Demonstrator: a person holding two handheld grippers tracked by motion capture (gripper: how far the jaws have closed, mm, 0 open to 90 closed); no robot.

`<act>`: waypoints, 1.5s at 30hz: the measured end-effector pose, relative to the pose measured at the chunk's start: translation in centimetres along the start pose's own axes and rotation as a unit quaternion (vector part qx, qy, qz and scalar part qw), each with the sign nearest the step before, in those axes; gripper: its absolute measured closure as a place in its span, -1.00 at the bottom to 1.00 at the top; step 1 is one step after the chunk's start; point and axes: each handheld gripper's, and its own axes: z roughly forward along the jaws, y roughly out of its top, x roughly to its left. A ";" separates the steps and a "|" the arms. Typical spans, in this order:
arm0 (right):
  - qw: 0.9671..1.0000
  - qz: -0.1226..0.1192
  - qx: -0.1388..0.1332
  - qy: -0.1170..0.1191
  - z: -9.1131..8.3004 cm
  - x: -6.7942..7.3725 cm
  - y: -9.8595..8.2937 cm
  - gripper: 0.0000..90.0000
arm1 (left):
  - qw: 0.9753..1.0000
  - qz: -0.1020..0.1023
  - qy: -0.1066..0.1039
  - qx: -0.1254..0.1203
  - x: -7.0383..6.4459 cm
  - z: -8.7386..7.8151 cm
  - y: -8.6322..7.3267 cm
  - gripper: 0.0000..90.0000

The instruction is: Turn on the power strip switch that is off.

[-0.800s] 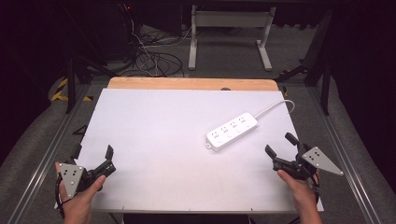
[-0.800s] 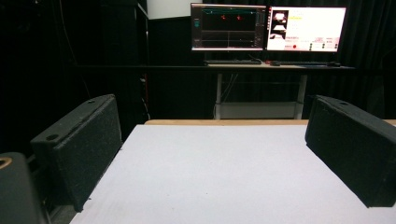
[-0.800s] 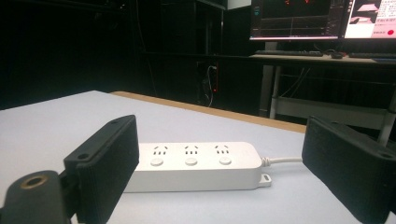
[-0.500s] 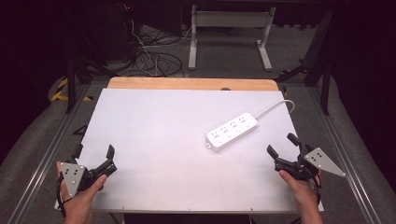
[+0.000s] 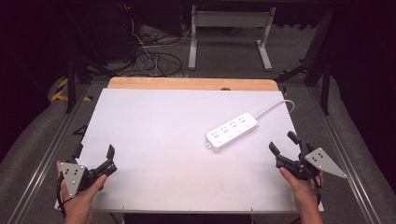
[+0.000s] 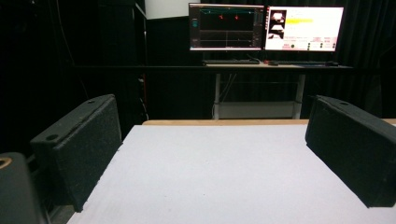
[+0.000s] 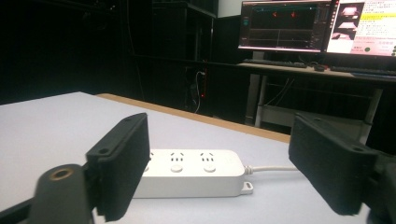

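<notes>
— What's on the table?

— 1 white power strip [image 5: 232, 131], lying flat on the white table top [image 5: 163, 140], right of centre in the high view and angled so its far end points to the upper right. Its white cord [image 5: 275, 106] runs off that end toward the table's right edge. In the right gripper view the strip [image 7: 196, 171] sits low in the middle of the frame, sockets up.

— And the grippers?

— The right gripper [image 5: 286, 144] is at the lower right of the high view, held in a hand [image 5: 302, 189], near the strip but apart from it. Its 2 jaws stand wide, nothing between them. The left gripper [image 5: 95, 156] is at the lower left, by the table's near corner, well apart from the strip, also in a hand [image 5: 81, 200]. Its jaws are wide too, over bare table.

— Anything behind?

— 2 lit monitors [image 6: 266, 28] on a desk at the top of the left gripper view, and a tangle of cables [image 5: 149, 53] on the floor at the upper left of the high view.
</notes>
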 end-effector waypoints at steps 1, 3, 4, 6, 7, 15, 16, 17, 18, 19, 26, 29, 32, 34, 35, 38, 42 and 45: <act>1.000 0.000 0.000 0.000 0.0 0.0 0.0 -0.45 | 1.000 0.000 0.000 0.000 0.0 0.0 0.0 -0.91; 1.000 -0.005 -0.006 -0.004 0.1 0.1 0.4 -0.33 | 1.000 0.001 0.000 -0.001 0.0 0.0 0.0 -0.91; 1.000 -0.008 -0.007 -0.006 0.1 0.1 0.5 -0.29 | 1.000 0.001 0.000 -0.001 0.0 0.0 0.0 -0.91; 1.000 -0.013 -0.008 -0.006 0.1 0.2 0.6 -0.24 | 1.000 0.003 -0.001 0.000 0.0 0.0 0.0 -0.91; 1.000 -0.020 -0.010 -0.008 0.2 0.2 0.7 -0.19 | 1.000 0.000 -0.002 0.001 -0.1 0.0 0.0 -0.91; 0.999 -0.052 0.006 -0.016 0.4 0.3 1.6 0.26 | 1.000 0.003 0.001 0.002 0.0 0.0 0.0 -0.91; 0.998 -0.052 0.011 -0.015 0.4 0.3 1.9 0.33 | 1.000 0.002 0.001 0.001 0.0 0.0 0.0 -0.91; 0.998 -0.054 0.017 -0.016 0.4 0.3 2.1 0.39 | 1.000 0.001 0.001 0.001 0.0 -0.1 0.0 -0.91; 0.998 -0.051 0.028 -0.019 0.4 0.3 2.4 0.44 | 1.000 0.003 0.001 0.003 0.0 -0.1 0.0 -0.91; 0.998 -0.051 0.028 -0.019 0.4 0.3 2.4 0.44 | 1.000 0.002 0.001 0.003 0.0 -0.1 -0.1 -0.91; 0.996 0.020 0.087 -0.002 1.7 -0.9 4.1 0.94 | 1.000 0.005 0.001 0.003 0.0 -0.1 -0.1 -0.90; 0.995 0.027 0.096 0.003 2.2 -1.1 4.5 1.00 | 1.000 0.006 0.001 0.004 0.1 -0.1 -0.1 -0.90; 0.992 0.039 0.115 0.017 3.6 -1.4 5.4 1.00 | 1.000 0.007 0.000 0.007 0.1 -0.2 -0.2 -0.90; 0.991 0.042 0.123 0.020 4.0 -1.5 5.6 1.00 | 1.000 0.007 0.001 0.007 0.1 -0.2 -0.2 -0.90; 0.988 0.048 0.144 0.021 4.9 -1.5 6.1 1.00 | 1.000 0.008 0.000 0.007 0.1 -0.2 -0.2 -0.90; 0.982 0.052 0.179 0.020 6.7 -1.4 6.5 1.00 | 1.000 0.010 -0.002 0.007 0.0 -0.2 -0.2 -0.90; 0.972 0.048 0.229 0.008 9.1 -1.3 6.7 1.00 | 1.000 0.011 -0.004 0.008 -0.1 -0.2 -0.2 -0.90; 0.967 0.049 0.250 0.001 10.2 -1.2 6.5 1.00 | 1.000 0.012 -0.004 0.009 -0.1 -0.2 -0.2 -0.90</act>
